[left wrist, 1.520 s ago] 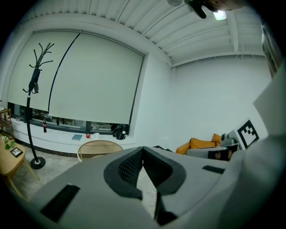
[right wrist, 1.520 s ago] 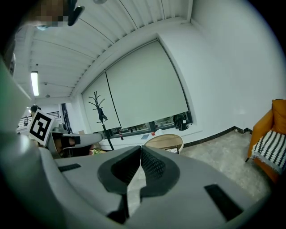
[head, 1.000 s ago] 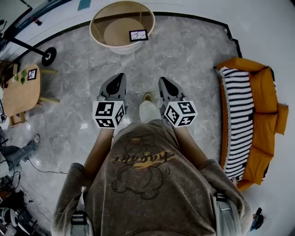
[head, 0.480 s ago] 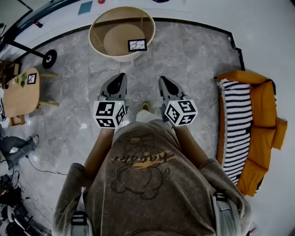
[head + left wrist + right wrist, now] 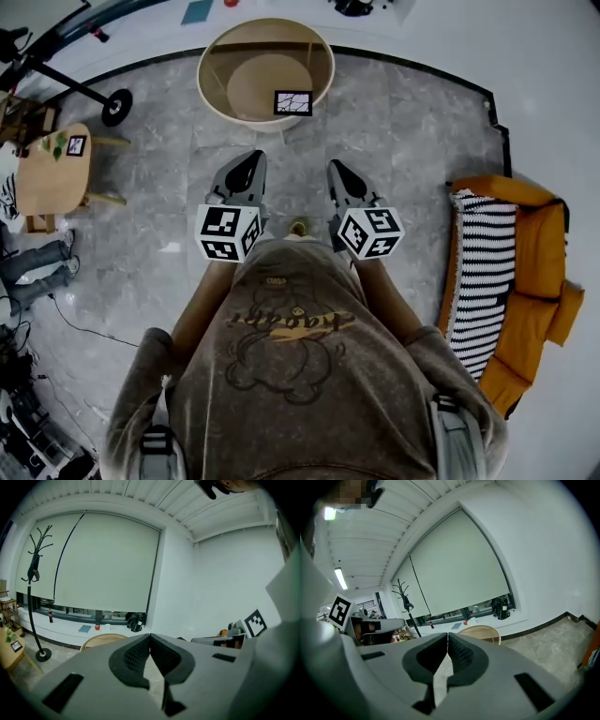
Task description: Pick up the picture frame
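- On the far left, a side table carries a small frame and a plant. Both grippers point away from it, so I judge it is not my target.
- The left gripper has its jaws closed tip to tip with nothing between them. It hangs over the floor, on the near side of the round bench.
- The frame sits at the near right edge of the bench, showing a dark border around a pale picture. It is farther away than both grippers, roughly midway between their lines and well apart from either.
- I expect the frame to be light and stiff, and likely glazed, so fragile on the face and slippery there. I would take it by the border, one jaw on the front and one on the back of an edge, and keep off the middle of the pane. I cannot tell whether it stands on a prop or lies flat. If propped, a nudge could tip it off the rim.
- The right gripper is also fully closed and empty. It is level with the left gripper, and the frame lies beyond it, slightly to the left.
- Either gripper must open before it can take the frame.
- An orange sofa stands at the far right, well clear of my path.
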{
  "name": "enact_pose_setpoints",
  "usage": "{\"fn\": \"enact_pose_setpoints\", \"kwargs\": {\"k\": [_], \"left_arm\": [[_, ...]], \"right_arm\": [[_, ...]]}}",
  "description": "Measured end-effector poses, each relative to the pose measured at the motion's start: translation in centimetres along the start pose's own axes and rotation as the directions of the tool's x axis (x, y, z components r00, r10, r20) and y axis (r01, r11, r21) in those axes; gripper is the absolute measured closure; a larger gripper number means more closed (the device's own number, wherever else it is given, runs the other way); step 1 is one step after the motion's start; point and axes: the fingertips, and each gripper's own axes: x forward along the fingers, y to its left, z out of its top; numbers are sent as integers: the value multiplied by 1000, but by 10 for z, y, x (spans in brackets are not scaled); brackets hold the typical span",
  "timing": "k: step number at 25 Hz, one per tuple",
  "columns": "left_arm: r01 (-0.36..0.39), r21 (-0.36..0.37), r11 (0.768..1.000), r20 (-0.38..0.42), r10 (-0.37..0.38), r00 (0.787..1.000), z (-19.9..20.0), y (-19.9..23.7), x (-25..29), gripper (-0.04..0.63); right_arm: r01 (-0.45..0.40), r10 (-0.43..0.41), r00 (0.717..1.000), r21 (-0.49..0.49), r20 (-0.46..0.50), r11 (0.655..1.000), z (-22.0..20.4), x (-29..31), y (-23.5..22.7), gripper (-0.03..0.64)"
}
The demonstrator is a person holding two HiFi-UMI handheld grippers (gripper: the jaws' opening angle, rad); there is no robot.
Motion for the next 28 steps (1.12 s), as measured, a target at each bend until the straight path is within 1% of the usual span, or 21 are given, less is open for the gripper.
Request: {"fn": "enact_pose_setpoints", "kwargs": {"k": [4, 9, 20, 28], "left_arm": [[-11, 18, 1000, -7, 11, 1000, 2, 5, 6, 577], [-3, 31, 1000, -5, 3, 1000, 4, 7, 16, 577], [49, 33, 998, -11, -49, 999, 11, 30, 56, 577], [70, 31, 997, -21, -69, 997, 20, 54, 88, 577]], "right_arm": [[-21, 21, 1000, 5, 5, 1000, 5, 12, 1, 597], [-24, 24, 1000, 7, -11, 1000, 2, 22, -1, 597], [26, -26, 1000, 17, -10, 1000, 8, 55, -20, 597], [49, -49, 999, 31, -4, 998, 20, 87, -31, 597]]}}
